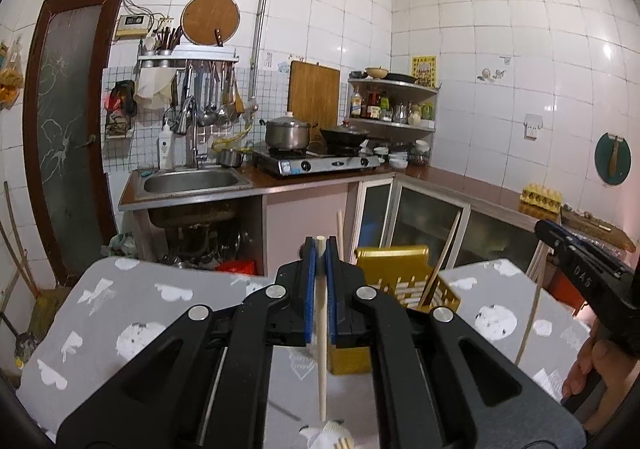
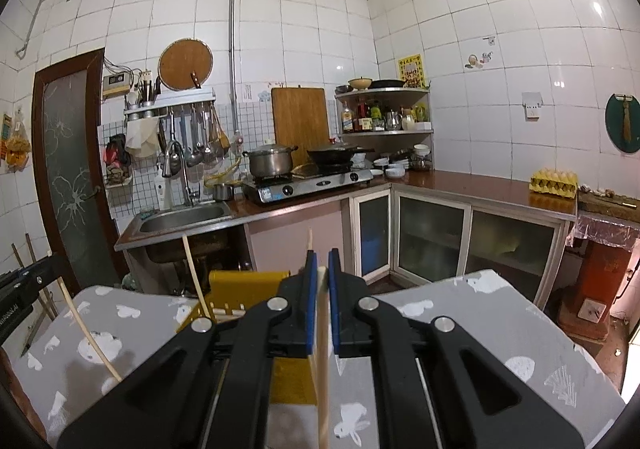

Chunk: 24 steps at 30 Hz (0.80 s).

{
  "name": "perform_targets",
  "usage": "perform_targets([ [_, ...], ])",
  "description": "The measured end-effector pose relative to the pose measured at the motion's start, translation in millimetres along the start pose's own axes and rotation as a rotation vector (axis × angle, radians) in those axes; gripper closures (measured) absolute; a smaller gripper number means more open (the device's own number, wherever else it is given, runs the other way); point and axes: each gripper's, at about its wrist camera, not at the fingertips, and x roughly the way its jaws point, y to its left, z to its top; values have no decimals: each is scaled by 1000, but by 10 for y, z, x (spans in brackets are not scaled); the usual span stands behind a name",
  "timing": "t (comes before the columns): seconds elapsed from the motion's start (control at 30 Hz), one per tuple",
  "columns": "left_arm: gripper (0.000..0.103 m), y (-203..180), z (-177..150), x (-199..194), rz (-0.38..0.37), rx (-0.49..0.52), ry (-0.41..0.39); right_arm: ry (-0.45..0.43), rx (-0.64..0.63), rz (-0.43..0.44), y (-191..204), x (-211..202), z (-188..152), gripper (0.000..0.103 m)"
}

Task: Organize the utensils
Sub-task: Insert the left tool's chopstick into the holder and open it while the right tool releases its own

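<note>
My left gripper (image 1: 320,249) is shut on a pale chopstick (image 1: 321,349) that hangs down between the blue pads over the grey patterned table (image 1: 120,313). My right gripper (image 2: 322,263) is shut on another pale chopstick (image 2: 323,369), held upright. A yellow utensil basket (image 1: 396,281) stands on the table just beyond the left gripper, with chopsticks (image 1: 440,261) leaning in it. The basket also shows in the right wrist view (image 2: 248,281), left of the right gripper, with a chopstick (image 2: 196,277) in it. The right gripper shows at the right edge of the left view (image 1: 576,257).
A kitchen counter (image 1: 460,179) with a sink (image 1: 192,181), a gas stove (image 1: 320,163) and pots runs behind the table. Glass-door cabinets (image 2: 432,237) stand below it. An egg tray (image 2: 554,183) sits on the right counter. A dark door (image 1: 68,129) is at the left.
</note>
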Motion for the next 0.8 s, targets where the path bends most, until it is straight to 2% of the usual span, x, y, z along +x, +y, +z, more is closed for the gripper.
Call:
perform_targets([
  [0.27, 99, -168, 623, 85, -32, -5, -85, -62, 26, 20, 88, 191, 477, 97],
  [0.47, 99, -312, 1014, 314, -45, -3, -138, -154, 61, 33, 142, 395, 881, 97],
  [0.63, 99, -411, 1036, 681, -57, 10, -125, -199, 86, 46, 167, 700, 987, 97],
  [0.8, 99, -431, 768, 1093, -62, 16, -63, -202, 48, 47, 255, 1013, 802, 97],
])
